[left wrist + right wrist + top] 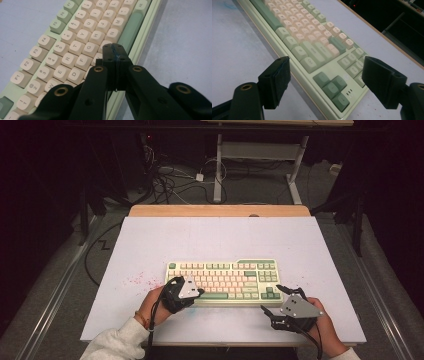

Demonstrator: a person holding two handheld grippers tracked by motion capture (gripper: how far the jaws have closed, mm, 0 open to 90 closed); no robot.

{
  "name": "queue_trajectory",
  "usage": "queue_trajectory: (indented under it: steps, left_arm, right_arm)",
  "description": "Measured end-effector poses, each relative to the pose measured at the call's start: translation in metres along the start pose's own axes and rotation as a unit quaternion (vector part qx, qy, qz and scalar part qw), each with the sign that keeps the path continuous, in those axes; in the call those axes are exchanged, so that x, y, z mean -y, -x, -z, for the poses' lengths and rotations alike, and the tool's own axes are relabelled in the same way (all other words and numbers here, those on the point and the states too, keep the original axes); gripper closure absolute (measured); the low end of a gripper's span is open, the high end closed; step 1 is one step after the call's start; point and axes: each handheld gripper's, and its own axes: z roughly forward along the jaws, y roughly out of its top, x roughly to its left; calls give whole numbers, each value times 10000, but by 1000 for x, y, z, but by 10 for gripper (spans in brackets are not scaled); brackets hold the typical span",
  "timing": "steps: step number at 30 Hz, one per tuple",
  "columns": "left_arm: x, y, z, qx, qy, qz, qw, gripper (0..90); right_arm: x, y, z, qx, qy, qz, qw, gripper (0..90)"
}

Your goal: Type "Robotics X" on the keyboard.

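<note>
On white table (150,245), green keyboard (222,281), cream keys.

you have one keyboard (222,281) in front of you, cream and green, on one white table (150,245). you hold two grippers: one left gripper (199,291) over the keys and one right gripper (272,300) by the keyboard's corner. four green arrow keys (332,88) sit in one cluster.
</note>
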Motion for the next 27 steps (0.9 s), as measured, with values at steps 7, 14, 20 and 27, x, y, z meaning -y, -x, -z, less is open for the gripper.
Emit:
queue_trajectory:
  steps: [7,14,20,27]
  left_arm:
    - [-1,1,-1,4,-6,-14,10000,874]
    - [0,0,-3,6,-24,-2,10000,874]
    - [0,0,-4,-11,-53,-13,10000,874]
    - [1,0,-5,-10,-70,-3,10000,874]
  right_arm:
    - [0,0,0,-23,3,8,10000,239]
    - [0,-1,-1,-35,-6,21,10000,239]
    - [0,-1,-1,-44,-18,30,10000,239]
    - [0,-1,-1,-52,-29,29,10000,239]
